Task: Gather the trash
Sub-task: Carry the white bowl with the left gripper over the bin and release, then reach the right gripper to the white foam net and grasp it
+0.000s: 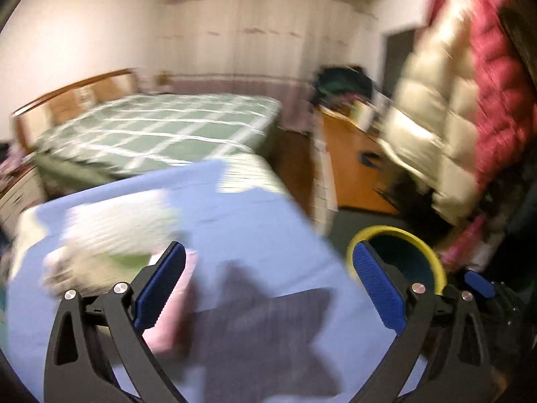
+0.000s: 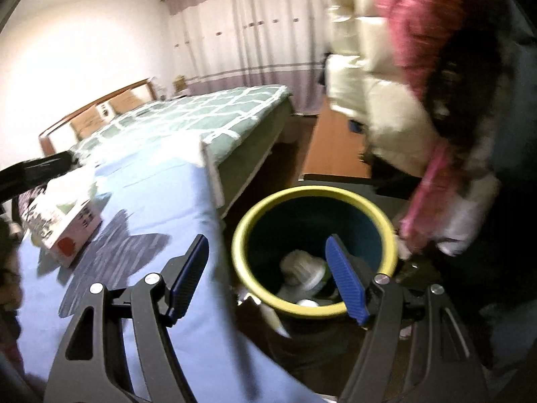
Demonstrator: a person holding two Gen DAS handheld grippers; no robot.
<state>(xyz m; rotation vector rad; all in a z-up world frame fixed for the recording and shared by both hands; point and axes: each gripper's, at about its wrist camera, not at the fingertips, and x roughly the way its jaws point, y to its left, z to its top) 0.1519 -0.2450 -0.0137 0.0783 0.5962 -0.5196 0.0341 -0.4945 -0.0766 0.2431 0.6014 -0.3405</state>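
A dark bin with a yellow rim (image 2: 315, 310) stands on the floor beside a table with a blue cloth (image 2: 141, 201). Crumpled white trash (image 2: 300, 270) lies inside it. My right gripper (image 2: 266, 280) is open and empty, above the table's edge and the bin's near rim. My left gripper (image 1: 268, 282) is open and empty above the blue cloth (image 1: 251, 221); the bin (image 1: 433, 252) shows behind its right finger. A pink and white box (image 2: 63, 225) sits on the cloth at the left. It also shows, blurred, in the left wrist view (image 1: 110, 235).
A bed with a green checked cover (image 2: 201, 114) stands behind the table. Puffy cream and red jackets (image 2: 396, 77) hang at the right above the bin. A wooden cabinet (image 1: 352, 164) stands by the curtains. The left gripper's arm (image 2: 33, 168) crosses the far left.
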